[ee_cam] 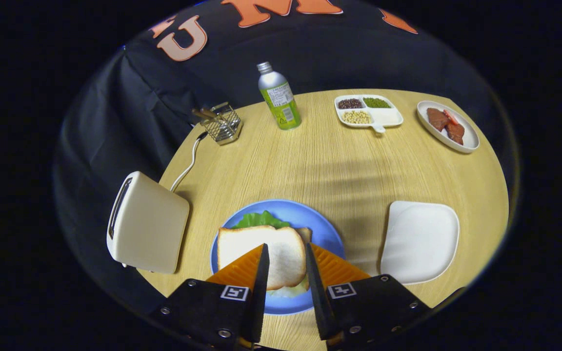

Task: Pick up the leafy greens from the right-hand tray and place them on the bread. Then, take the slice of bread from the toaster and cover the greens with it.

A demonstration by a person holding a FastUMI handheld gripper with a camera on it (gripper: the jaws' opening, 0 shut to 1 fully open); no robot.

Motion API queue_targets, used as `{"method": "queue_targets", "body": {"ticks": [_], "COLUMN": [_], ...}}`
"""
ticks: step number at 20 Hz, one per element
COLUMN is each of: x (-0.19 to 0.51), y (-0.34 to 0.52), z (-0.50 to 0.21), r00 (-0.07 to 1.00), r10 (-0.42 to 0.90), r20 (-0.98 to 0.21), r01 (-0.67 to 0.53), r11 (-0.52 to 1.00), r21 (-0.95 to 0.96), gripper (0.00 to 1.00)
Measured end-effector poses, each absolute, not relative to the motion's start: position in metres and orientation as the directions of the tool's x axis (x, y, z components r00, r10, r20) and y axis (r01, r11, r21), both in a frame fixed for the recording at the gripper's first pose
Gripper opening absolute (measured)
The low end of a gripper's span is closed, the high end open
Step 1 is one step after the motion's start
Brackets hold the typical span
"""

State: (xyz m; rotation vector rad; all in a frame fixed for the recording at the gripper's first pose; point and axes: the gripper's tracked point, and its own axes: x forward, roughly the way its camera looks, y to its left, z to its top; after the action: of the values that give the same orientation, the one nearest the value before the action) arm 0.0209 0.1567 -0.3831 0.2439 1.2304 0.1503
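Bread slice [261, 253] covers leafy greens [260, 219], only edges showing | blue plate [327, 234] | my fingers [247, 268] apart, holding nothing.

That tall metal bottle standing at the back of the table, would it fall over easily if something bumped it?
Probably yes. The bottle stands upright and is tall over a narrow base, so a push near its cap would likely tip it. Its round body suggests it would then roll across the smooth table. Its metal looks slick. The gripper hangs open over the top bread slice, well short of it.

White bread [261, 253], green leafy greens [260, 220], blue plate [327, 234].
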Motion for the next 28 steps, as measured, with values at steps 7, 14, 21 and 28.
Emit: {"method": "queue_targets", "body": {"ticks": [7,14,21,28], "x": [0.048,0.071,0.064,0.039], "y": [0.173,0.161,0.135,0.12], "z": [-0.292,-0.187,-0.091,-0.06], "r00": [0.558,0.802,0.947,0.975], "r10": [0.274,0.182,0.052,0.034], "r20": [-0.783,-0.569,-0.316,-0.218], "r01": [-0.13,-0.151,-0.084,-0.059], "r11": [0.961,0.983,0.993,0.992], "r21": [0.244,0.102,-0.087,-0.107], "gripper": [0.51,0.6,0.79,0.97]}}
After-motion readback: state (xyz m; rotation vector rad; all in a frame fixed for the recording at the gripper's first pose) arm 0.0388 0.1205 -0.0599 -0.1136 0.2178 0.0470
